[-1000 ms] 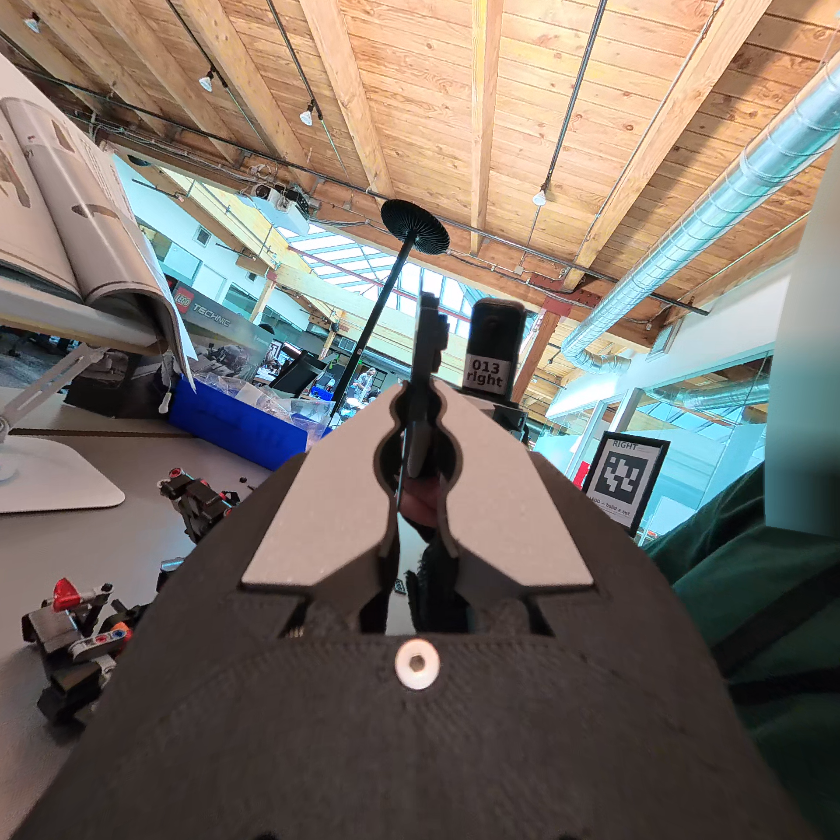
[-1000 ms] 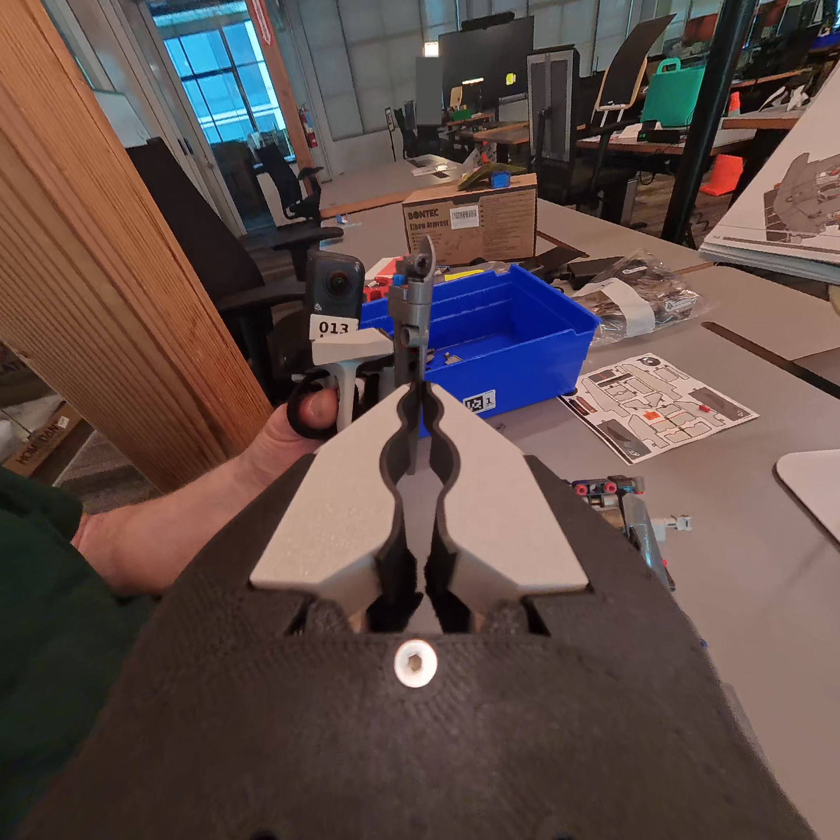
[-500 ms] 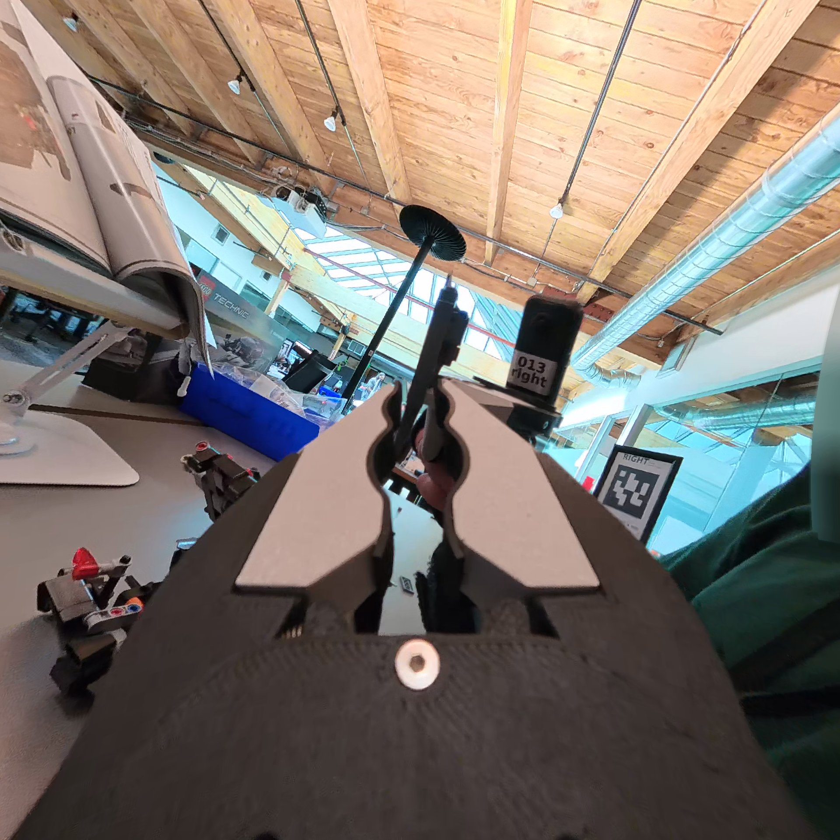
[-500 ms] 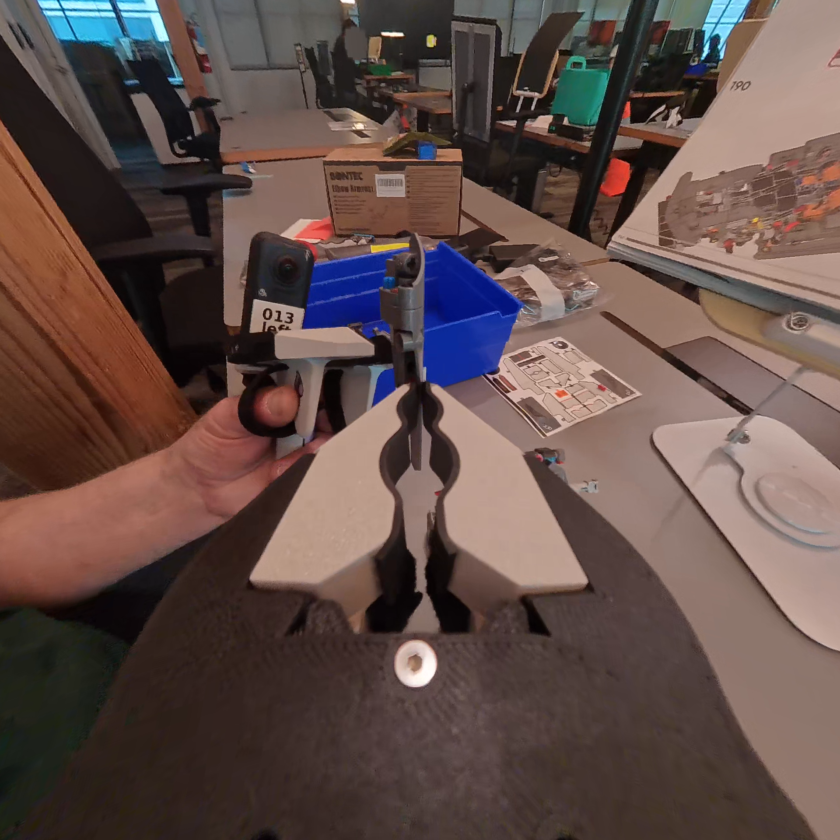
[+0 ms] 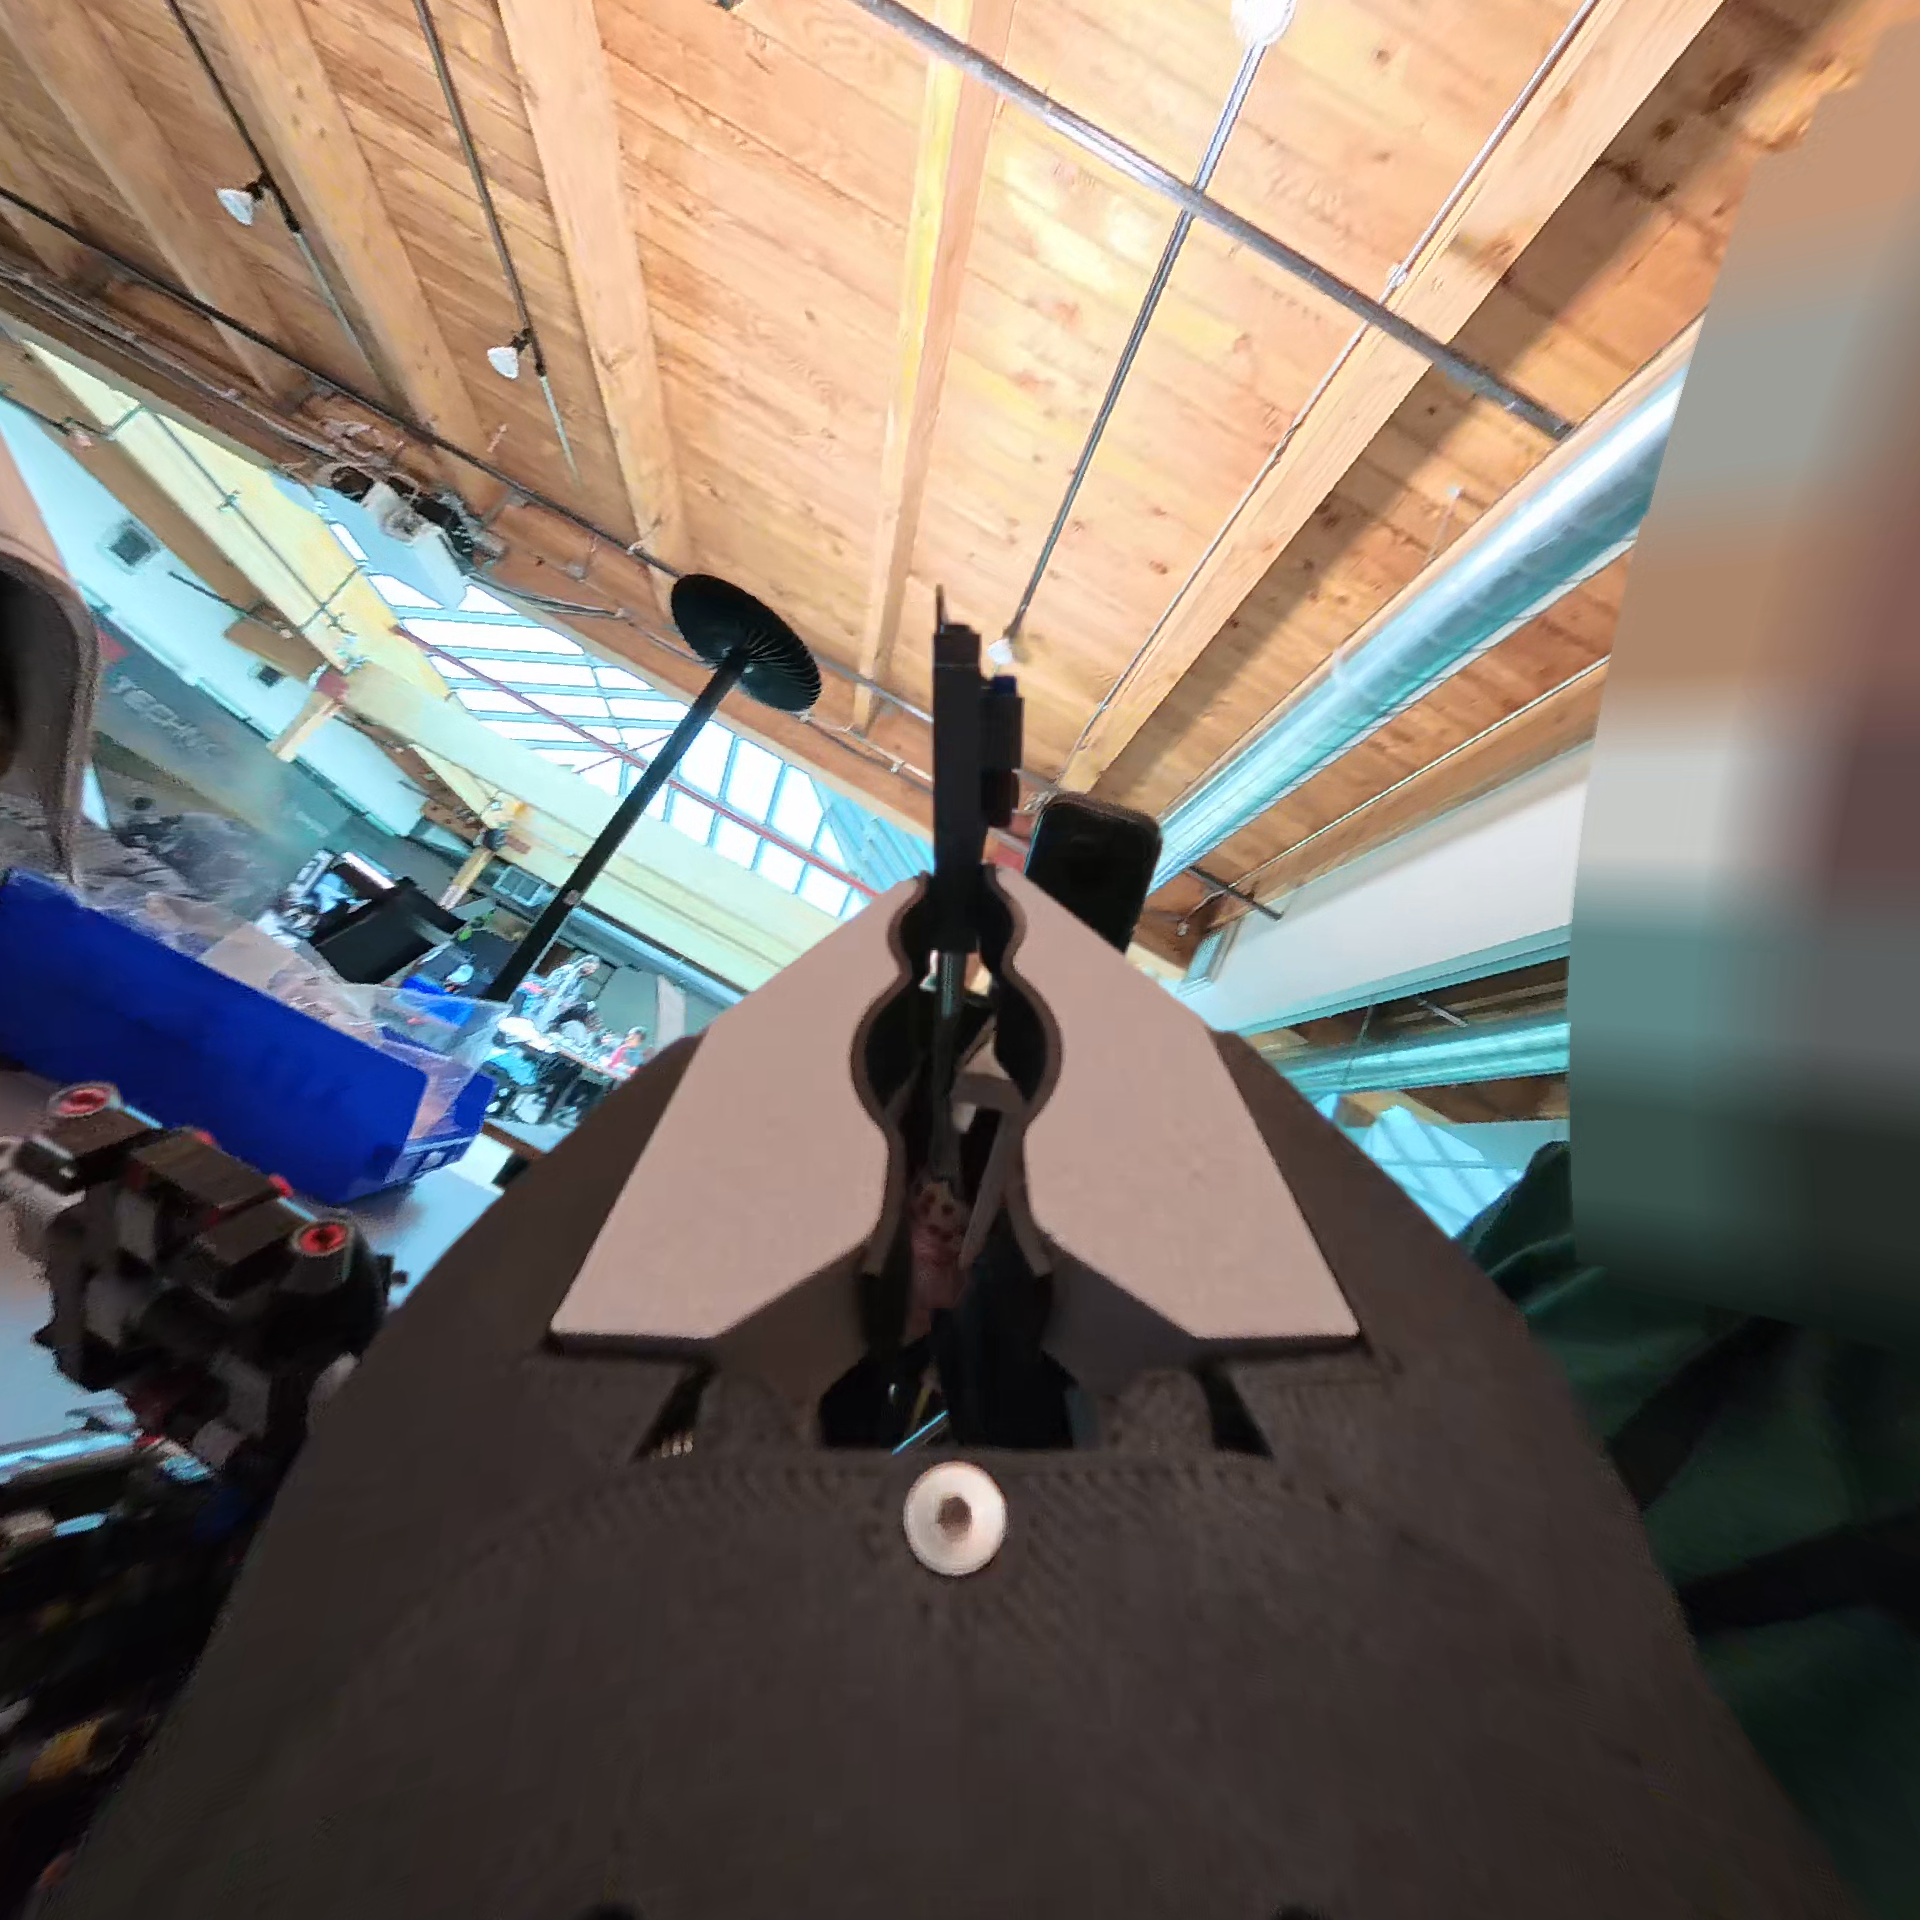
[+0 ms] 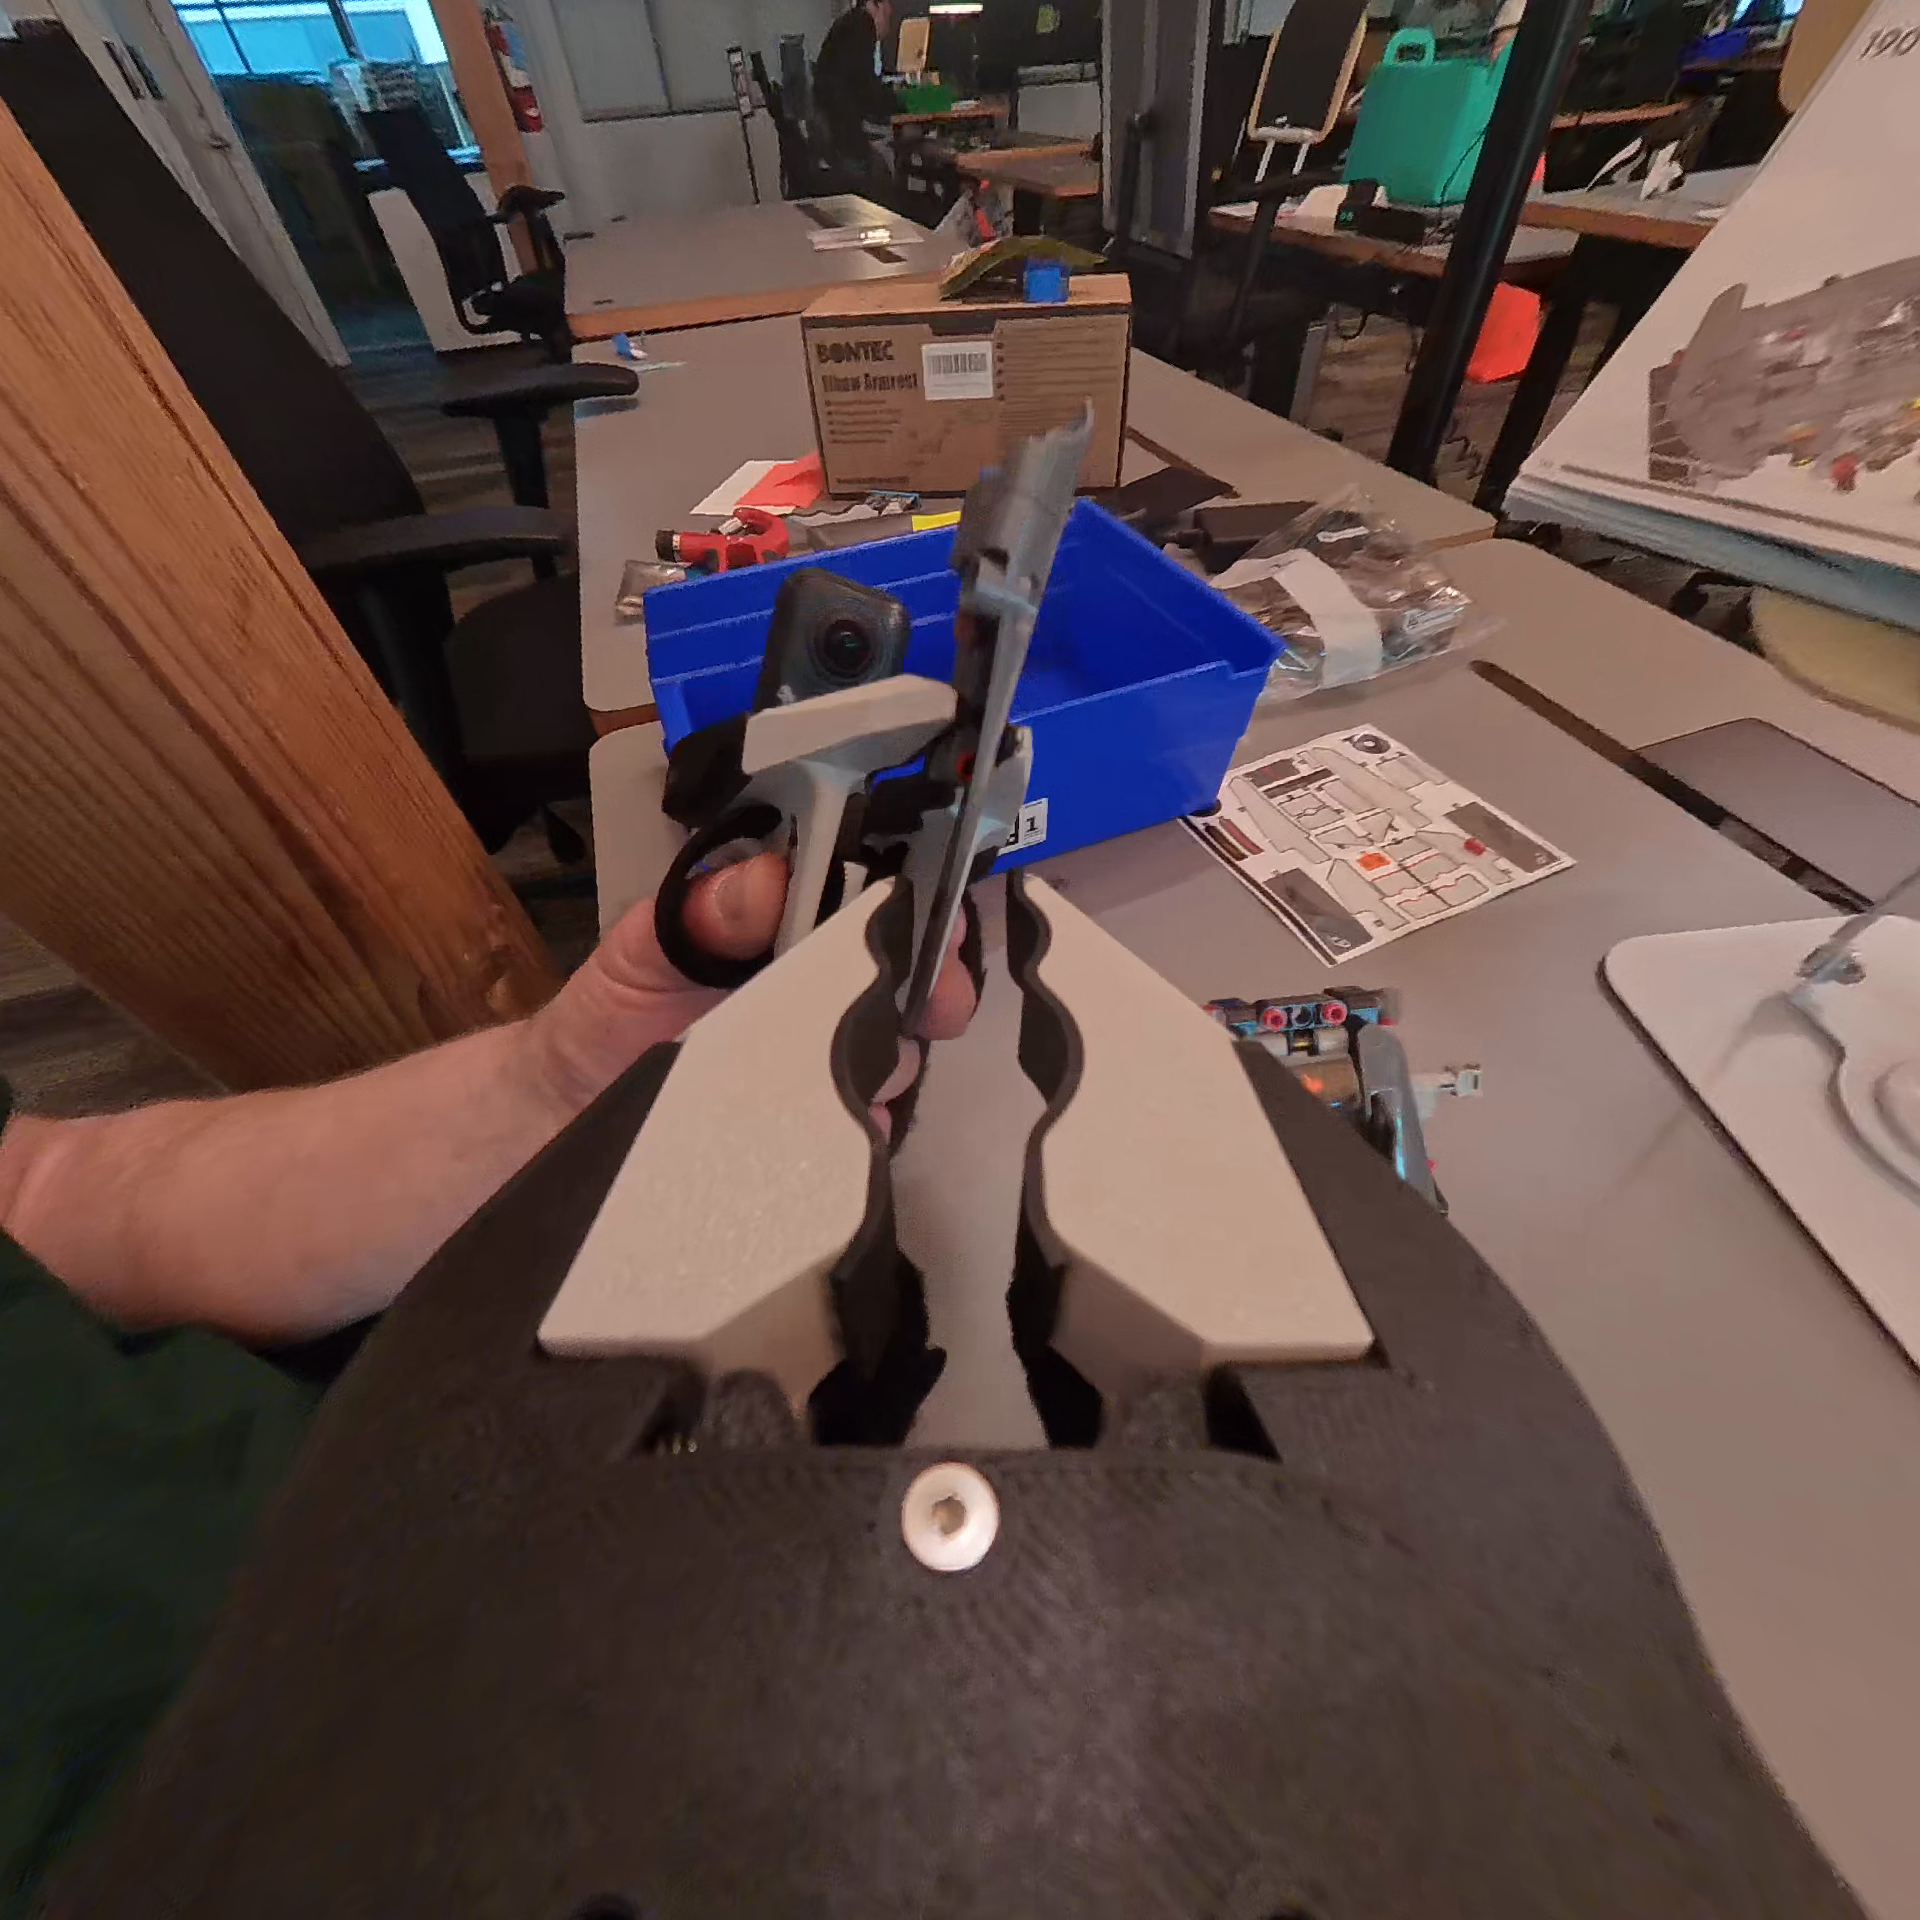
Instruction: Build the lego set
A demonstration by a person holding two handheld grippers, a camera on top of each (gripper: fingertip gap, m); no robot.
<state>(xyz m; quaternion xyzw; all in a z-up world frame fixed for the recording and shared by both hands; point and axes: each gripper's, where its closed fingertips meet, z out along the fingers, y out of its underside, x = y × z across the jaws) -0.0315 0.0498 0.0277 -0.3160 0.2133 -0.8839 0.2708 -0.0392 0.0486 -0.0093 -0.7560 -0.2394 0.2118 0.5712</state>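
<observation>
A thin grey lego part [image 5: 961,748] stands upright in my left gripper [image 5: 956,896], whose fingers are shut on its lower end. In the right wrist view the same part [image 6: 1013,540] leans up to the right, held by the left gripper [image 6: 961,774] in a person's hand. Its lower end hangs between the fingers of my right gripper [image 6: 956,899], close to the left finger. The right gripper's jaws stand apart and do not clamp it. The right gripper's camera [image 5: 1091,862] shows just behind the part in the left wrist view.
A blue bin [image 6: 1143,665] sits behind the grippers, also in the left wrist view [image 5: 208,1023]. A cardboard box [image 6: 966,384], bags of parts [image 6: 1340,603], a printed sheet [image 6: 1371,842], a partly built model [image 6: 1340,1039] and a book stand's white base [image 6: 1766,1039] lie on the grey table. A wooden post [image 6: 208,623] stands at left. Less than 4 cm separates the two grippers' tips.
The right gripper was shut on the grey part and has opened. The left gripper has closed on it. Both views have shifted and the part now leans.
</observation>
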